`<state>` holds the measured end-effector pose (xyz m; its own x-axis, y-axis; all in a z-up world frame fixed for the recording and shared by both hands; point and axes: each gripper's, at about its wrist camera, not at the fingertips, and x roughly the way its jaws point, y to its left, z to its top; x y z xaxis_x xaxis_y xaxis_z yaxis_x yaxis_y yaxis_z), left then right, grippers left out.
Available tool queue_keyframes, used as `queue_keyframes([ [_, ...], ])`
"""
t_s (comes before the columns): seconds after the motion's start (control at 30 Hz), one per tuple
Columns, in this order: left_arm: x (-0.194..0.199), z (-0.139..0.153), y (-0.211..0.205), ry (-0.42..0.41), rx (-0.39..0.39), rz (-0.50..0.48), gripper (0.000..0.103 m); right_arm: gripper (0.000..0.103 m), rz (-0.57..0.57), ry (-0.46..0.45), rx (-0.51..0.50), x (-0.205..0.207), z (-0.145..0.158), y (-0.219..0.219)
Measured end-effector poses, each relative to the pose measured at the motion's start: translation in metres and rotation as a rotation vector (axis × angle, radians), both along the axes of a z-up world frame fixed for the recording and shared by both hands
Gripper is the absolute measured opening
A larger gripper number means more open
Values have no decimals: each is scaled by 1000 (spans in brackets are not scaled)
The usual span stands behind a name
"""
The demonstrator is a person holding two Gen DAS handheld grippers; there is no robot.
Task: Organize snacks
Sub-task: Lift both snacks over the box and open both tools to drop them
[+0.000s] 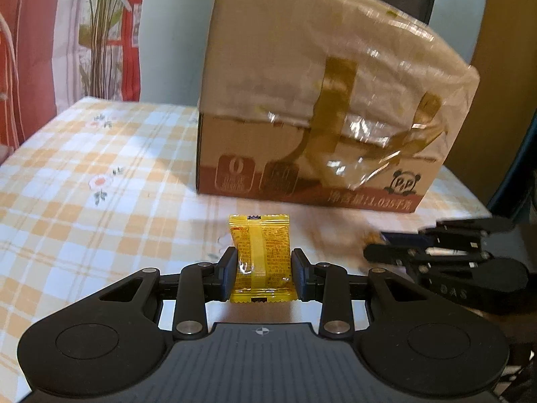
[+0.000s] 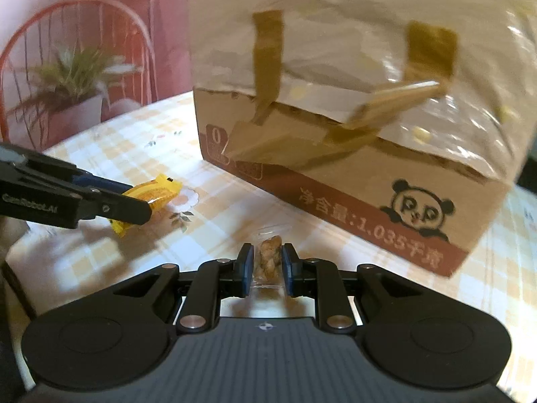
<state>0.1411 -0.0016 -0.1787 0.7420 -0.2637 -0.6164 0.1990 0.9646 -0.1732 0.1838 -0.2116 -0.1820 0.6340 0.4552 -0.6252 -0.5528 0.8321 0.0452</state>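
Both tongs grip snacks: left tongs (image 1: 262, 270) a yellow packet (image 1: 260, 255), right tongs (image 2: 266, 270) a brown snack (image 2: 267, 258) (slippery clear wrap may slide free).

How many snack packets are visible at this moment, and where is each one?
2. A yellow packet is pinched in the left claw, and a clear packet with a brown snack is pinched in the right claw. The cardboard box may hide others.
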Motion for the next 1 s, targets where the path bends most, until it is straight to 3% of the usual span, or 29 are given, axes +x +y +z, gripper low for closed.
queue_keyframes([
  [0.27, -7, 38, -7, -122, 4, -32, 36, 20, -28, -49, 78, -22, 29, -14],
  [0.47, -4, 85, -8, -257, -1, -41, 36, 20, 8, -174, 138, -27, 76, -12],
  [0.7, 23, 133, -16, -355, -14, -44, 36, 20, 7, -310, 190, -20, 130, -13],
  [1.0, 83, 163, -36, -355, -30, -71, 36, 20, -118, -306, 209, 34, 175, -28],
])
